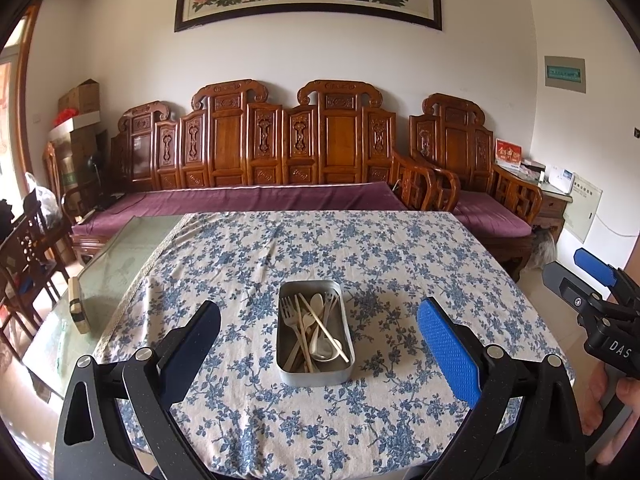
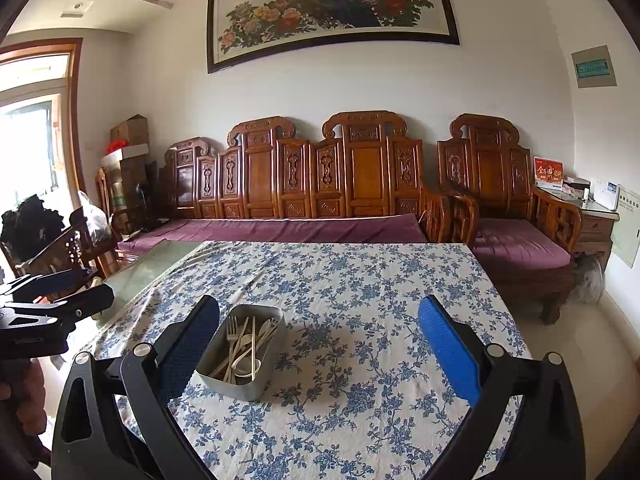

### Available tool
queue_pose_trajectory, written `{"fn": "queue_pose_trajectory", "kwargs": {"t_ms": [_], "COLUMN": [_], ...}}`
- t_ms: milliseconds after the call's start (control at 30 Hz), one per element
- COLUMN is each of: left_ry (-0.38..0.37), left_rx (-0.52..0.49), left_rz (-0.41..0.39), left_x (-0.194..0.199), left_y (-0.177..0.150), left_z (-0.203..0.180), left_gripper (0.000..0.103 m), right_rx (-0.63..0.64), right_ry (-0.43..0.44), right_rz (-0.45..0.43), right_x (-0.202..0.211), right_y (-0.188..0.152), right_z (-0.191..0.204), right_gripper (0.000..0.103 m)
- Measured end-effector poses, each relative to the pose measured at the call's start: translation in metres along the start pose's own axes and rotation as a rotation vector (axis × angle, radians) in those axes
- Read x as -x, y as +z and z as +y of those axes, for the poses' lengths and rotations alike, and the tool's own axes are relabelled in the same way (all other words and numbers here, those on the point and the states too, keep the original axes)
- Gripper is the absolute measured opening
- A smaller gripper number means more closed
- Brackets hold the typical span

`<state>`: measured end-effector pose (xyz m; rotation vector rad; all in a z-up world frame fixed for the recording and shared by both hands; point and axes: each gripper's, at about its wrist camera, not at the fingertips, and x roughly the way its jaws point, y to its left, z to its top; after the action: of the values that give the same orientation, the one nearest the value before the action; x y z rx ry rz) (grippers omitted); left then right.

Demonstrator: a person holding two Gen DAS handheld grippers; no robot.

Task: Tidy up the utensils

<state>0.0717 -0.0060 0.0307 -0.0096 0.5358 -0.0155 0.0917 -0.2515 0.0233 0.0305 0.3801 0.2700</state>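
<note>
Nearest, the left gripper [image 1: 318, 330] fills the bottom of the left wrist view, jaws spread wide and holding nothing, its arms cut off by the lower edge. The right gripper [image 2: 319, 332] is just as wide and empty. Between them, at centre frame, sits the metal tin [image 1: 316, 332] on the floral tablecloth [image 1: 400, 272], fully apart from both grippers. Inside it lie pale forks [image 1: 289, 314], spoons [image 1: 317, 302] and chopsticks [image 1: 323, 326] in a tangle — how many of each I cannot tell. Bare cloth lies open all round the tin, most of it toward the right edge. At left the cloth ends and a glass tabletop [image 1: 116, 264] shows. Beyond, the wooden sofa [image 1: 280, 148] lines the wall.
</note>
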Motion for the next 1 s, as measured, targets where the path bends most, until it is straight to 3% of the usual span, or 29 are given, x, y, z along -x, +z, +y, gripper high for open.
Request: {"fn": "queue_pose_trajectory", "kwargs": {"t_ms": [1000], "left_ry": [0.004], "left_rx": [-0.005], "left_rz": [-0.016], "left_x": [0.0067], "left_y": [0.0002], "left_z": [-0.0018], "left_gripper": [0.095], "right_rx": [0.001], "right_ry": [0.001], "right_rz": [-0.001], "right_x": [-0.001], "right_y": [-0.0016], "right_z": [0.001], "right_gripper": [0.1]}}
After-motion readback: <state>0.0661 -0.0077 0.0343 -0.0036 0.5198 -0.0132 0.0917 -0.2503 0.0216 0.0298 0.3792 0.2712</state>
